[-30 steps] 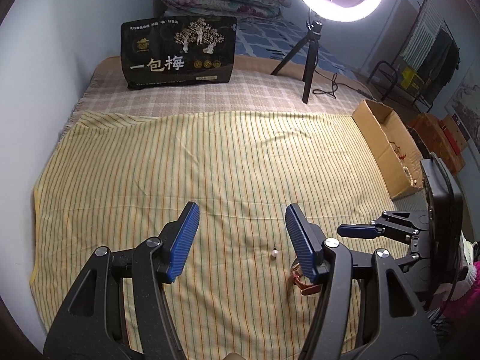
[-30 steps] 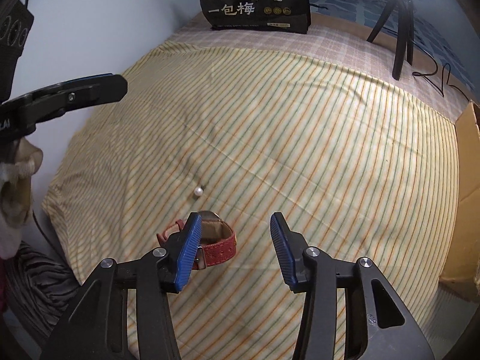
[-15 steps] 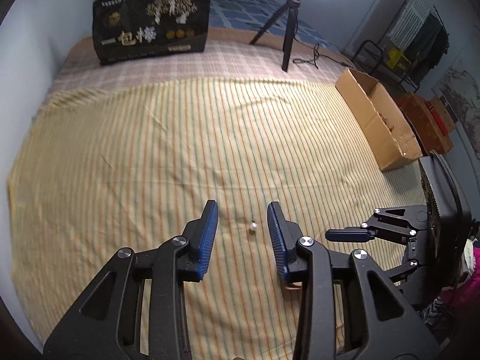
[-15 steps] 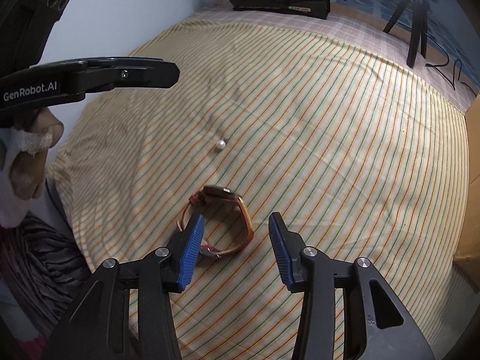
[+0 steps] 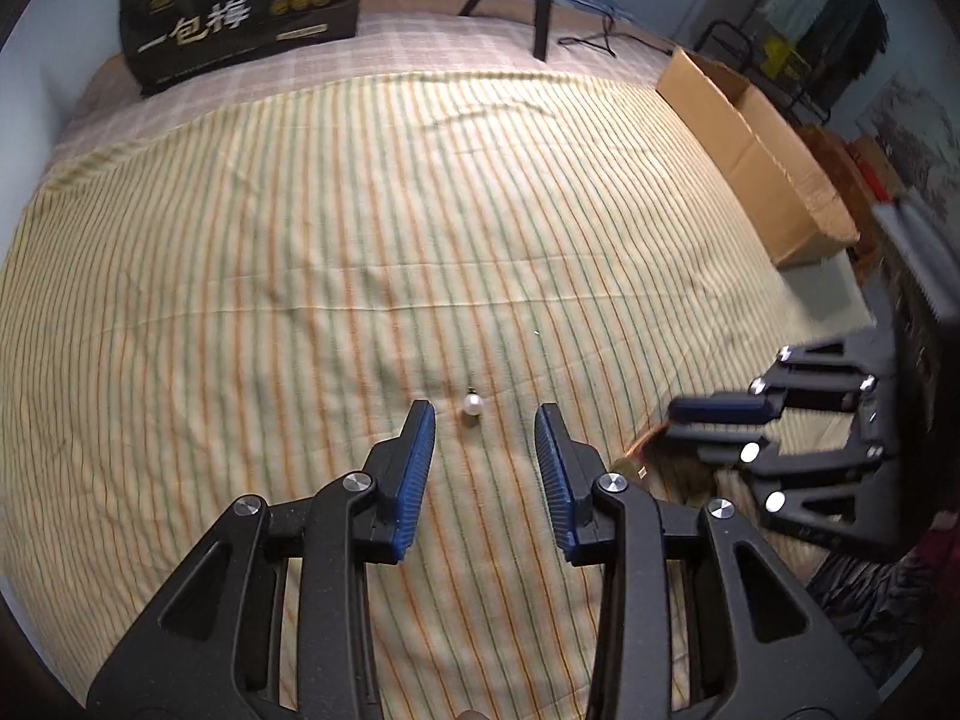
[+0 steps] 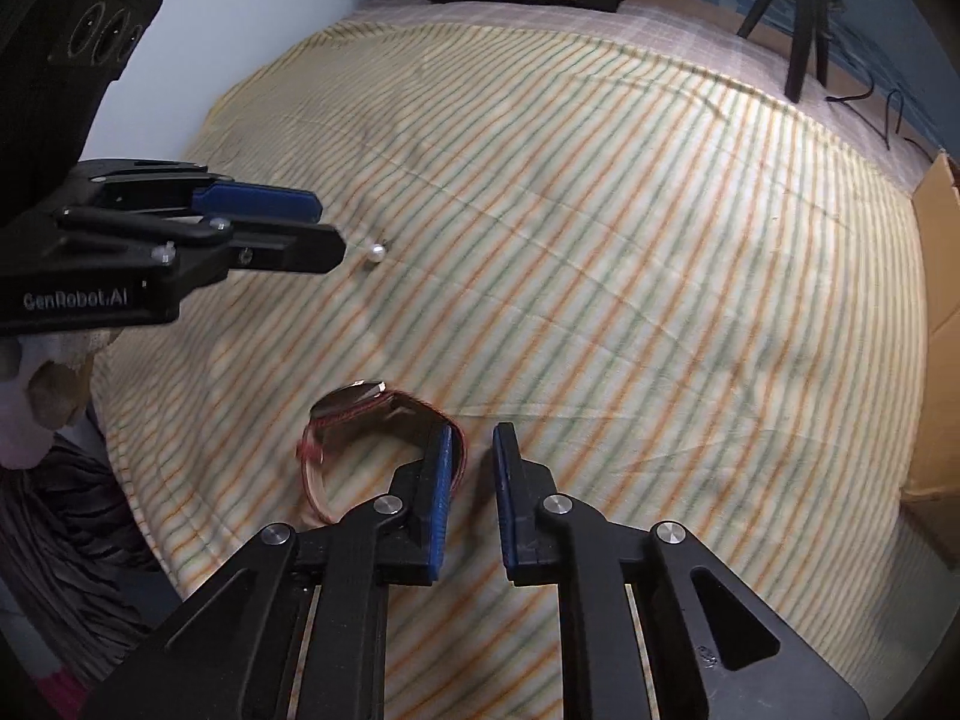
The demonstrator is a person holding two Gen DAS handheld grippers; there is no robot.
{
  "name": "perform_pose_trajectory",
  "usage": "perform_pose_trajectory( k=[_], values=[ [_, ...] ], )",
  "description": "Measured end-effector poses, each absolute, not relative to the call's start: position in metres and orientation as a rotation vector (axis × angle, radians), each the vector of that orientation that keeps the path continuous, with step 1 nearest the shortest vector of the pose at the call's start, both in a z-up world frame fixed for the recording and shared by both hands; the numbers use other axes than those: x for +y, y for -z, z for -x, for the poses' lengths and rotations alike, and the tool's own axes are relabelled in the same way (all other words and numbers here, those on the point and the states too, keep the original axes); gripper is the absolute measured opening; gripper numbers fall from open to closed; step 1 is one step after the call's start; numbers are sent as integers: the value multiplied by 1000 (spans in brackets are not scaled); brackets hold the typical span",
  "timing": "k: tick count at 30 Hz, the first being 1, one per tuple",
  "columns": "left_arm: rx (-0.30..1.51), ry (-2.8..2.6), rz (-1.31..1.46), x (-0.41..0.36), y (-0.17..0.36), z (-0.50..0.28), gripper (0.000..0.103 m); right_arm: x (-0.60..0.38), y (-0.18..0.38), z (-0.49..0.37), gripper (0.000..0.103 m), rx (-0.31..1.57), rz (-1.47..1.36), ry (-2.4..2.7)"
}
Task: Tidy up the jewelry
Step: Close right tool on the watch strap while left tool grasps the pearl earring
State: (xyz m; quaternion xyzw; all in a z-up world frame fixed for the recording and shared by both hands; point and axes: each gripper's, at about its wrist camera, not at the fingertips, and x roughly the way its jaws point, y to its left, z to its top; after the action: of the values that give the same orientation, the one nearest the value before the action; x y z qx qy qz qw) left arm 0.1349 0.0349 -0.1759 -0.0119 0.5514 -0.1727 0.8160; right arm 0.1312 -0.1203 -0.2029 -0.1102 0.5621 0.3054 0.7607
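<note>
Hiding part of the red watch point(image 6: 384, 420), your right hand-held gripper point(image 6: 471, 468) is closing, strap beside its left pad, nothing gripped. Your left hand-held gripper point(image 5: 483, 444) is tilting down, part-open, pearl point(image 5: 473, 405) at twelve o'clock on the bed point(image 5: 300, 240).

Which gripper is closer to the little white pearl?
Left. The left gripper has its open fingertips just short of the pearl, not touching it. The right gripper is off to the side at the red watch, its jaws closing.

The right gripper point(image 5: 708, 420) shows blurred in the left view, hiding most of the red-strapped watch point(image 5: 645, 447).
</note>
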Motion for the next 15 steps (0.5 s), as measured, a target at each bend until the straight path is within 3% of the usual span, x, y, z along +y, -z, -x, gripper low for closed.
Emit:
perform_pose_trajectory(
  k=[15],
  values=[
    [1169,325,-140,11,198,-138,35,-136,196,-122,11,1179,343,-616]
  ],
)
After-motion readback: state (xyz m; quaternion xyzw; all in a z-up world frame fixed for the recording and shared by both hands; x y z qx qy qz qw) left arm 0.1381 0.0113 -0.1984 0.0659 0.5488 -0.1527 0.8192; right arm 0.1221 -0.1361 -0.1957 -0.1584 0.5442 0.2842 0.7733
